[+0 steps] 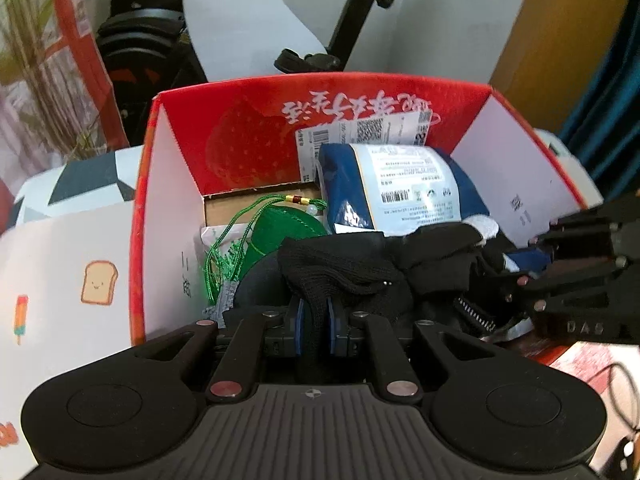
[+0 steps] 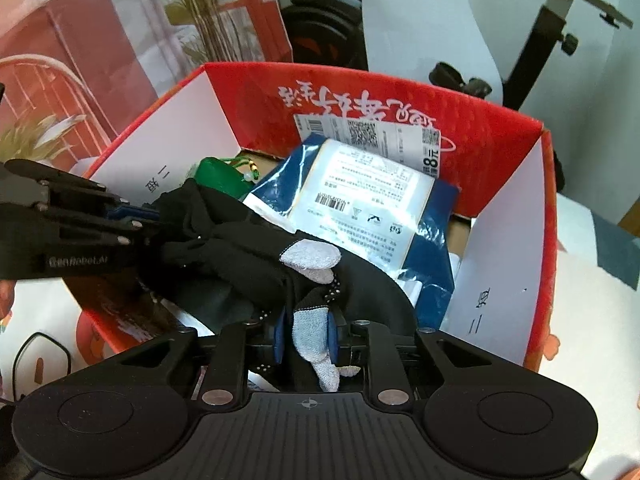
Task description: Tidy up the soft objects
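Gloves occupy the near part of the red box point(image 1: 172, 152), and you hold them with both tools. Your left gripper point(image 1: 314, 328) is pinched on the black knit glove point(image 1: 340, 272), a fold of fabric pressed between its blue pads point(image 1: 297, 326). Your right gripper point(image 2: 306, 338) is pinched on the grey-tipped glove point(image 2: 312, 324), one grey fingertip clamped between its pads and hanging toward you. The long axis of the black fabric runs left to right across the box, spanning from one tool to the other.

Both tools point into the box from its near side: the left enters from the near left, the right from the near right, angled toward each other.

The right wrist view alone shows the grey fingertips point(image 2: 310, 260) and dotted grip pattern. The left wrist view alone shows the green tassel cord point(image 1: 236, 240) spread out on the left. Farther back, a blue-and-white packet point(image 1: 404, 192) leans against the far wall, with a green item point(image 2: 218, 176) left of it.
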### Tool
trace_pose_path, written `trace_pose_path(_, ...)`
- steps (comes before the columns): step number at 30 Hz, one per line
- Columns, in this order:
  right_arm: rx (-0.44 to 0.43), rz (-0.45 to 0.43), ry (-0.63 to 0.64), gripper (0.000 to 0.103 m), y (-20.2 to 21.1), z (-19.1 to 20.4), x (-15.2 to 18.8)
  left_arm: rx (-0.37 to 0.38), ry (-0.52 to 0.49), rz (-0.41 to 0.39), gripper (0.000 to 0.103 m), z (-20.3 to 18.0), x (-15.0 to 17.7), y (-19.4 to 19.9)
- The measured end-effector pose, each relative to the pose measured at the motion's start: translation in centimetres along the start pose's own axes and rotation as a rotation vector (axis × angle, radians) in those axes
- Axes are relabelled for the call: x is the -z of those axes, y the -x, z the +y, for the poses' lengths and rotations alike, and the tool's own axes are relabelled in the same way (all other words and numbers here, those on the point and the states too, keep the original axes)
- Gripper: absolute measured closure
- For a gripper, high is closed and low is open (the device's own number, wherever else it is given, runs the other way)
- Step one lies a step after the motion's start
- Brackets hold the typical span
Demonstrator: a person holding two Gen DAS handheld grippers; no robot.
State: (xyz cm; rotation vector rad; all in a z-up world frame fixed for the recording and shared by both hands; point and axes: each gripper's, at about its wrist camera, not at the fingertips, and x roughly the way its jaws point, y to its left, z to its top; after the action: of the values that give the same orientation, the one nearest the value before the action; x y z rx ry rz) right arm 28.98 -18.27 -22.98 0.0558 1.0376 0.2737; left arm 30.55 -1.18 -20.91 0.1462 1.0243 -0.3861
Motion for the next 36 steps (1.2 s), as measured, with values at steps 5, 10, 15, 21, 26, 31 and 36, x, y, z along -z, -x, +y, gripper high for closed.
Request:
trace_pose_path(5,-0.013,0.038,-0.023,0.083,-0.5,-0.5,-0.6,-0.007,-0.005,0.016,0.09,0.0,-0.2,-0.6)
trace_pose_path(10,-0.002,0.049,-0.021,0.082,-0.9,-0.3,-0.8,-0.003,0.01,0.006,0.09,0.2,0.0,-0.5)
trace_pose_path(15,0.013,0.027,-0.035,0.077,-0.4,-0.3,-0.4,-0.032,-0.031,-0.018,0.085,-0.3,0.2,0.0)
trace_pose_path(21,0.069,0.004,-0.016,0.066,0.6,0.7,-0.3,-0.093,-0.066,-0.063,0.063,-0.7,0.5,1.3)
trace_pose_path(26,0.093,-0.038,-0.014,0.041,2.4,1.5,-0.1,-0.136,-0.06,-0.135,0.029,-0.5,0.7,3.3)
trace_pose_path(31,0.115,-0.079,-0.022,0.027,4.0,2.0,-0.1,-0.139,-0.046,-0.231,0.009,-0.5,0.8,5.2)
trace_pose_path(36,0.138,-0.13,-0.019,0.01,5.5,2.7,0.0,-0.227,-0.042,-0.337,0.005,-1.0,1.1,6.9)
